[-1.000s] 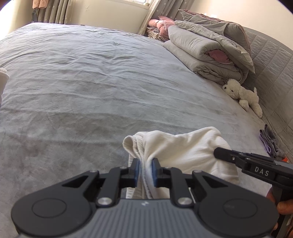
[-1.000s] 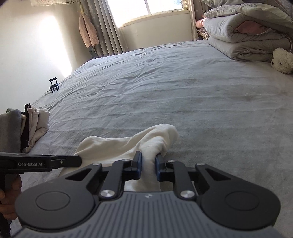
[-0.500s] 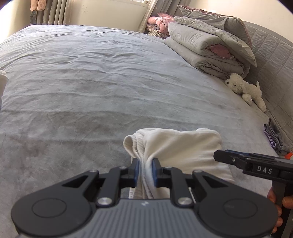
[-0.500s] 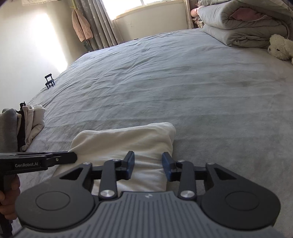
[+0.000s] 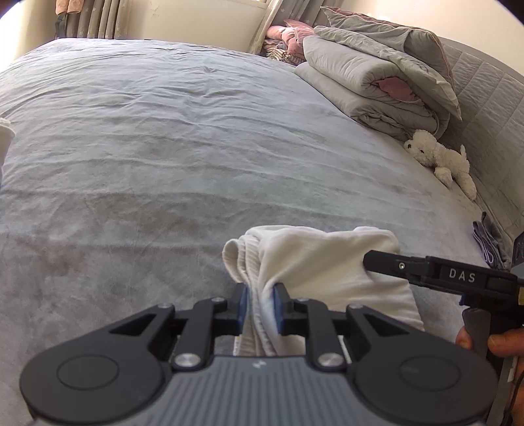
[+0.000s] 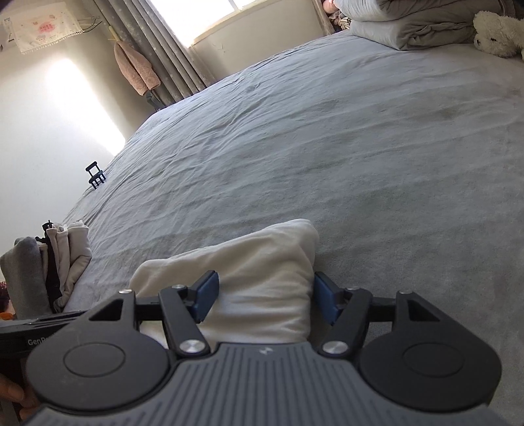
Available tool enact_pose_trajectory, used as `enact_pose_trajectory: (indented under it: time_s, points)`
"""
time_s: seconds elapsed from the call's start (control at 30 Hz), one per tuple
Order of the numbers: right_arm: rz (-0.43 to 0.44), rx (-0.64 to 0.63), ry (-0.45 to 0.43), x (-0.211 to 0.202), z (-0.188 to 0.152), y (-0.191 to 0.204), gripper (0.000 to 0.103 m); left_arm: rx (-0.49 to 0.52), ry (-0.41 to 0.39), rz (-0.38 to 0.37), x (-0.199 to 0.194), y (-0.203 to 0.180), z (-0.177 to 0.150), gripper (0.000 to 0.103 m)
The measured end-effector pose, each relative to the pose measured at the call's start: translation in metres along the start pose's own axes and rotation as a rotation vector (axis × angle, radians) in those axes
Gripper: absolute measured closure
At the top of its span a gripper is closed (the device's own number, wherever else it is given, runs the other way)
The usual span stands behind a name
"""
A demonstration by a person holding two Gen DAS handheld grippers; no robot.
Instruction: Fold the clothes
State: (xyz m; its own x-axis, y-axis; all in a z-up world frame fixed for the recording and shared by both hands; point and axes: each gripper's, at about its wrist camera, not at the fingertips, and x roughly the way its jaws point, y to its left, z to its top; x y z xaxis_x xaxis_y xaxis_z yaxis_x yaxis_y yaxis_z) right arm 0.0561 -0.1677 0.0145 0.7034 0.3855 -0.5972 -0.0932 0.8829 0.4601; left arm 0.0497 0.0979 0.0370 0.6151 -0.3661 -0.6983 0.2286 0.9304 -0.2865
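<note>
Tools (image 5: 259, 306) two, cream garment (image 5: 327, 262) one.

a grey bed (image 6: 327, 137) is filling the room. sunlight is coming through a curtained window (image 6: 209, 16), brightening the pale wall (image 6: 65, 108).

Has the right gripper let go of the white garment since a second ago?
Yes. The right gripper has just been opening; its pads now stand apart on either side of the white garment, which has settled onto the bed. The left gripper pinches its other end.
</note>
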Motion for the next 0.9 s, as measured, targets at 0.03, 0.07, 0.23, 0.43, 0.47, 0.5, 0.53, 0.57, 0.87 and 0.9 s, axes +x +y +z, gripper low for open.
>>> enact_pose_trajectory:
  time_s: [0.03,0.07,0.23,0.43,0.47,0.5,0.53,0.57,0.87,0.9]
  points:
    - [-0.001,-0.007,-0.002,0.002,0.000,0.001,0.036,0.001,0.000,0.001,0.000,0.000,0.000,0.084]
    - [-0.001,-0.015,-0.004,0.004,0.000,0.002,0.036,0.002,0.001,0.001,0.000,0.000,0.000,0.084]
    - [-0.012,-0.041,-0.020,0.009,0.003,0.004,0.054,0.007,0.004,0.004,0.003,0.000,-0.001,0.082]
    - [-0.047,-0.169,-0.084,0.004,0.006,0.024,0.079,0.020,0.007,0.011,0.006,-0.003,-0.002,0.081]
    - [-0.056,-0.192,-0.090,0.003,0.006,0.027,0.079,0.019,0.008,0.011,0.006,-0.003,-0.002,0.081]
    - [-0.067,-0.205,-0.087,0.006,0.006,0.028,0.079,0.019,0.008,0.012,0.006,-0.002,-0.002,0.080]
    - [-0.078,-0.212,-0.081,0.008,0.005,0.027,0.079,0.019,0.009,0.012,0.007,-0.002,-0.003,0.078]
    - [-0.090,-0.210,-0.071,0.012,0.005,0.025,0.079,0.021,0.009,0.014,0.007,-0.002,-0.003,0.076]
    - [-0.074,-0.127,-0.057,0.011,0.003,0.014,0.062,0.015,0.011,0.033,0.012,0.000,-0.002,0.064]
    - [-0.073,-0.116,-0.055,0.010,0.003,0.013,0.059,0.016,0.011,0.033,0.013,0.000,-0.002,0.064]
